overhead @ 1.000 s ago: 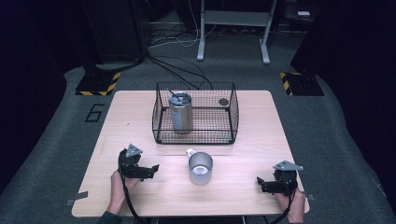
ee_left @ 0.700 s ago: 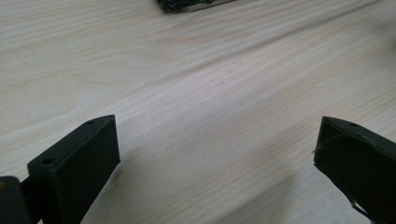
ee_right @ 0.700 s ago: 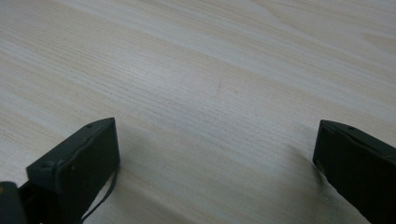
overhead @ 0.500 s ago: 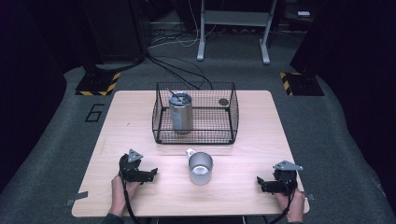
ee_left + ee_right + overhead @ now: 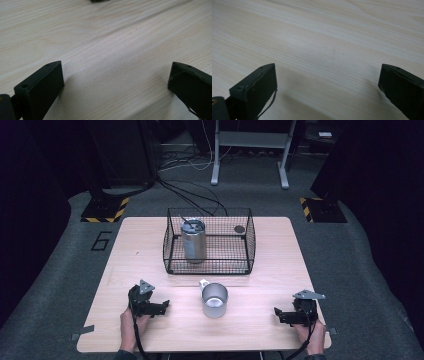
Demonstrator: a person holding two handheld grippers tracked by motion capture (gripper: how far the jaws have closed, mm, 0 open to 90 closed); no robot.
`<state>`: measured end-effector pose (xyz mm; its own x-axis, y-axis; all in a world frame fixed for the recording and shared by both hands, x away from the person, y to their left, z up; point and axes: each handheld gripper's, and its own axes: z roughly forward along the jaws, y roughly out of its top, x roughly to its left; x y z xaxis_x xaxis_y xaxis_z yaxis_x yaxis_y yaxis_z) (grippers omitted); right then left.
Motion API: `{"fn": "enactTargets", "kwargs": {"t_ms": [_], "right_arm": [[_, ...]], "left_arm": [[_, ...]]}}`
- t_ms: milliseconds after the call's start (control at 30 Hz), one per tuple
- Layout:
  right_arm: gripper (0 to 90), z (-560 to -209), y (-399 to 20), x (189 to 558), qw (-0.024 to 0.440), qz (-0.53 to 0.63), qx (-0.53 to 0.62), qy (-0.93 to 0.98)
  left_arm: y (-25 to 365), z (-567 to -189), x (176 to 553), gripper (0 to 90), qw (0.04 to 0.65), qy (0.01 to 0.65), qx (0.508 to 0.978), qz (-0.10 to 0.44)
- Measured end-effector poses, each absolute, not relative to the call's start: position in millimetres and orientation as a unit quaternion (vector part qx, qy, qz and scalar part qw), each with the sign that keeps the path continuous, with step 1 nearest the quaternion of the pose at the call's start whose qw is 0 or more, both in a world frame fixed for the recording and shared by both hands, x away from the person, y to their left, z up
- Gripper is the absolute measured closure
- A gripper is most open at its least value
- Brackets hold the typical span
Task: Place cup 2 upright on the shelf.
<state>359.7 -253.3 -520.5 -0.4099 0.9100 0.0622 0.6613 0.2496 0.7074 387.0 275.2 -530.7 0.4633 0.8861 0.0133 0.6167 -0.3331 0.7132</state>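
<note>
High view: left tool [image 5: 161,307] released, jaws wide over bare light wooden desk [image 5: 260,320] | right tool [image 5: 280,314] likewise released, low at desk's right | small silver metal mug [image 5: 214,299] stands upright between them, handle pointing away from person | judgement: left tool nearer, mug lies to its right.

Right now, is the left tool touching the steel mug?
Apart. High view shows bare table between the left tool and the mug; left gripper view shows wood between its open jaws.
</note>
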Motion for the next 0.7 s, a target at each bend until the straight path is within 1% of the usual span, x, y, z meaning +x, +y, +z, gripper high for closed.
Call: {"fn": "enactTargets", "kwargs": {"t_ms": [133,167,233,333,433,500,533,567,700], "right_arm": [[2.4,-512.2,-240.7,358.3,0.173,0.344,0.496,0.778],[2.4,-505.5,-231.2,355.8,0.168,0.350,0.486,0.783],[2.4,-503.2,-228.9,355.8,0.169,0.353,0.476,0.787],[1.5,-489.4,-212.1,352.4,0.158,0.367,0.457,0.795],[0.4,-483.9,-202.3,352.0,0.152,0.368,0.441,0.805],[0.1,-477.0,-186.2,350.1,0.145,0.372,0.418,0.816],[0.1,-477.0,-186.2,350.1,0.145,0.372,0.418,0.816],[0.1,-472.1,-175.0,348.6,0.139,0.376,0.402,0.823],[0.0,-466.5,-163.1,347.7,0.127,0.387,0.385,0.828]], "left_arm": [[274.9,-530.8,386.9,0.1,0.329,0.477,0.789,0.204],[274.9,-530.8,386.9,0.1,0.329,0.476,0.789,0.205],[275.1,-530.8,387.0,0.2,0.329,0.475,0.790,0.206],[274.1,-531.4,386.5,0.3,0.332,0.480,0.785,0.208],[274.1,-531.4,386.3,0.3,0.331,0.481,0.785,0.209],[273.9,-531.5,386.2,0.3,0.332,0.481,0.784,0.208],[273.9,-531.5,386.2,0.3,0.332,0.481,0.784,0.208],[273.8,-531.4,386.3,0.3,0.332,0.482,0.784,0.208],[274.3,-531.2,386.5,0.3,0.330,0.479,0.787,0.207]]}}
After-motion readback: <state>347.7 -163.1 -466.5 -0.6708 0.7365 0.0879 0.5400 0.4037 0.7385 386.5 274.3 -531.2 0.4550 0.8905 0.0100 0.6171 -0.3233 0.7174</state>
